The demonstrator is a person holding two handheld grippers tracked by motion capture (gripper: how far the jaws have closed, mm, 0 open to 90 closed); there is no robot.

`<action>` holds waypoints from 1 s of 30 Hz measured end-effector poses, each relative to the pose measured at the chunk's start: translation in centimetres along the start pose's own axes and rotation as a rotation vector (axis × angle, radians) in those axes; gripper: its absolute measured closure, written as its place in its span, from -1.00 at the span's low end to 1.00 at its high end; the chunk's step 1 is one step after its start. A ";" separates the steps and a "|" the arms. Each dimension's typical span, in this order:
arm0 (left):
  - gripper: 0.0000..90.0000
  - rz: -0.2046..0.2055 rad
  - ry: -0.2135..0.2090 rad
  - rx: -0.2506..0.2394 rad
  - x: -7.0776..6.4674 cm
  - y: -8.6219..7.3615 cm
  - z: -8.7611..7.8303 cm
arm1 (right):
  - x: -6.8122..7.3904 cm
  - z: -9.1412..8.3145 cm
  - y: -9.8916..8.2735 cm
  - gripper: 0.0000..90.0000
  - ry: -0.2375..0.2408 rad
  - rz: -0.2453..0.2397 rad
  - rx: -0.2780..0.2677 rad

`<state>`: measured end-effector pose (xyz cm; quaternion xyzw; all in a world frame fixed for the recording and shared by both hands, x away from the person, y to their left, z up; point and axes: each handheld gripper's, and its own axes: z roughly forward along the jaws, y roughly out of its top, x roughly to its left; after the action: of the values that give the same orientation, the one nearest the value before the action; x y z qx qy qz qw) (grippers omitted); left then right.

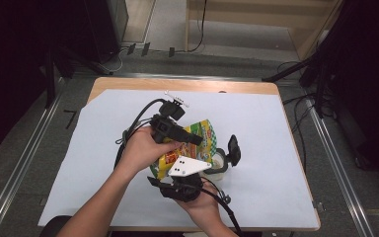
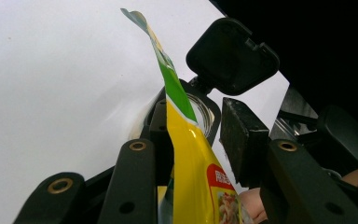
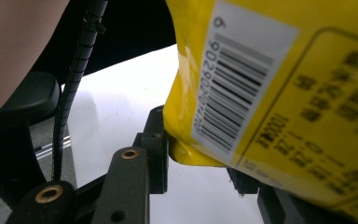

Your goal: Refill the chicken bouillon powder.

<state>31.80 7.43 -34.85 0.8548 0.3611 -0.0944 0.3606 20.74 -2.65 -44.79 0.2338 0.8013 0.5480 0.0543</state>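
A yellow and green snack bag (image 1: 203,132) hangs over the white sheet between my two grippers. In the left gripper view the bag (image 2: 191,158) stands edge-on between the jaws of my left gripper (image 2: 191,130). The left pad lies against it, and the right pad (image 2: 242,140) stands a little apart, so the jaws are open. My right gripper (image 3: 200,158) is shut on the bag's bottom corner (image 3: 200,154) below the barcode. A round clear container (image 1: 218,160) with its black lid (image 1: 234,149) flipped up stands just right of the bag.
A white sheet (image 1: 276,148) covers most of the wooden table (image 1: 177,85). Both forearms come in from the bottom edge. Cables trail from the grippers. Floor, rails and dark stands surround the table.
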 end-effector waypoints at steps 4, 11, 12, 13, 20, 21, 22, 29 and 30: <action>0.49 -0.005 0.007 0.001 0.0 0.0 0.1 | 0.0 0.0 0.0 0.43 -0.007 -0.012 0.008; 0.49 0.007 0.021 -0.002 -0.2 0.0 0.1 | 0.0 -0.1 0.0 0.44 -0.019 -0.020 0.011; 0.49 0.008 0.021 0.000 -0.2 0.0 0.1 | 0.0 -0.1 0.0 0.45 -0.019 -0.020 0.012; 0.49 0.008 0.024 0.001 -0.3 0.0 0.1 | 0.1 -0.1 0.0 0.45 -0.021 -0.019 0.013; 0.44 -0.010 0.004 -0.010 -0.2 0.0 -0.2 | -0.1 -0.4 0.2 0.45 -0.002 -0.002 -0.006; 0.43 -0.009 -0.001 -0.012 -0.2 0.0 -0.4 | -0.1 -0.4 0.2 0.45 -0.004 -0.005 -0.010; 0.41 -0.009 -0.002 -0.017 -0.3 0.0 -0.4 | -0.1 -0.5 0.2 0.45 0.000 0.000 -0.012; 0.37 -0.007 0.000 -0.024 -0.4 -0.1 -0.5 | -0.5 -0.5 0.1 0.45 0.017 0.043 -0.023; 0.38 -0.005 0.005 -0.022 -0.4 -0.1 -0.4 | -0.5 -0.6 0.1 0.45 0.018 0.053 -0.025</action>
<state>31.41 7.49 -34.42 0.8501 0.3653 -0.0893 0.3687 21.02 -3.29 -44.53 0.2494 0.7884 0.5613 0.0354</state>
